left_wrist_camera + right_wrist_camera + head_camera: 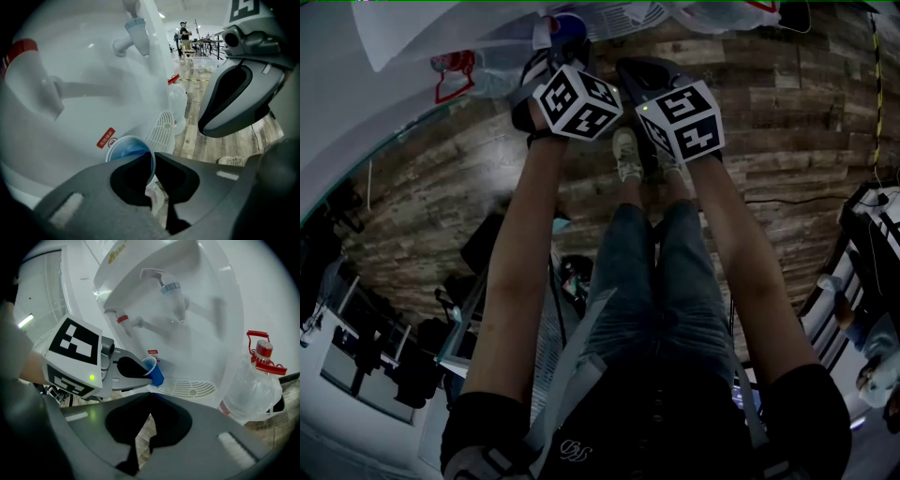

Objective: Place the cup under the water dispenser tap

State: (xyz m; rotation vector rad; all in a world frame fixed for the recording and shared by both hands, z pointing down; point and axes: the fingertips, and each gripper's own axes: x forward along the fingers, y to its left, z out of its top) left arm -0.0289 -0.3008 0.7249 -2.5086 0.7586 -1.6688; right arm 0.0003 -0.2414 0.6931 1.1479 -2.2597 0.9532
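Blue cup [154,372] was gripped by the rim in left tongs [153,157], near the drip grille [190,387], not yet set under the tap [172,291]. Right tongs [149,404] were clenched, empty.

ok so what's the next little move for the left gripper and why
Probably ease the cup across onto the drip grille and level it. The left gripper pinches its rim, but the cup hangs tilted, short of the grille, not yet below the blue tap.

Blue cup [156,373] tilted, aloft below blue-capped tap [171,289]
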